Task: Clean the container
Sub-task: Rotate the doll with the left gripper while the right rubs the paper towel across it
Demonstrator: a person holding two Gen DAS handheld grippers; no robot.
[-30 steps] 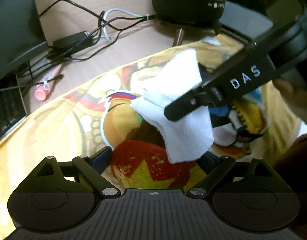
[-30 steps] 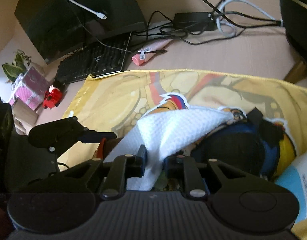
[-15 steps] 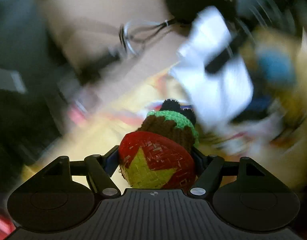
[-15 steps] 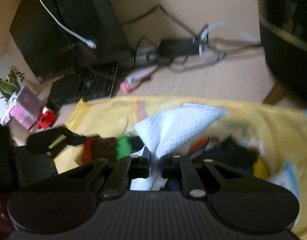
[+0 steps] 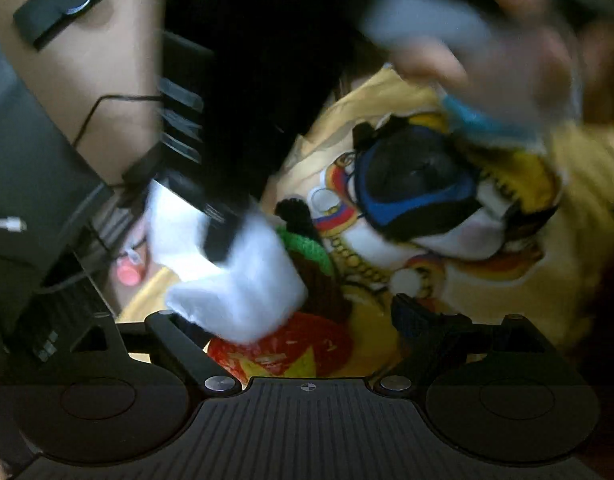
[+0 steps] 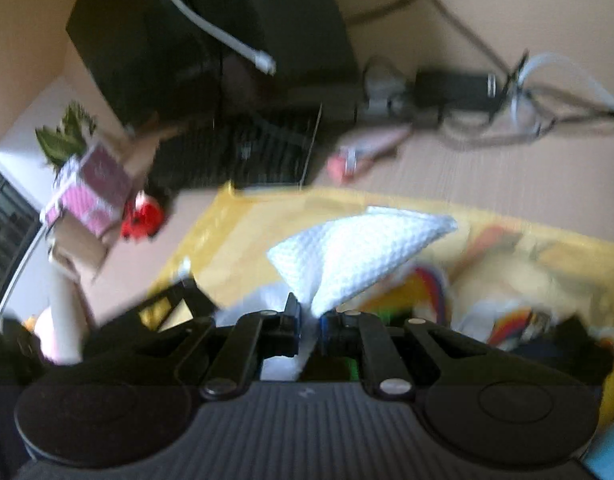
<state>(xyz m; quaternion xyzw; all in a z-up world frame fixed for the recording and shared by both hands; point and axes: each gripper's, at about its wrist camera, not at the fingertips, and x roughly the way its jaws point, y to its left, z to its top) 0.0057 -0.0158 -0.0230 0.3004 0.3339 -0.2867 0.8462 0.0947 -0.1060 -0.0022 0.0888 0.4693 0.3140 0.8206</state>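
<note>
The container [image 5: 283, 350], red with a yellow star and a brown, green and black crochet top, lies between the fingers of my left gripper [image 5: 283, 316]. Its jaws are opening: the right finger [image 5: 411, 316] stands apart from the container, and the left one is hidden behind the towel. A white paper towel [image 5: 235, 280] presses on the container's left side. In the right wrist view my right gripper [image 6: 309, 312] is shut on that towel [image 6: 359, 248], which fans out ahead of the fingers. Both views are blurred.
A yellow printed cloth [image 5: 527, 280] covers the desk. Behind it lie a black keyboard [image 6: 243, 152], a black box [image 6: 211, 32], tangled cables [image 6: 487, 92] and a pink tube [image 6: 347, 160]. A pink box [image 6: 95, 184] and a red toy [image 6: 143, 216] stand left. A blurred hand [image 5: 507, 40] hovers at the top right.
The left view has rolled and swung. Its jaws, tight on the container half a second ago, now stand wider. The towel has moved from the view's right onto the container's left side.
</note>
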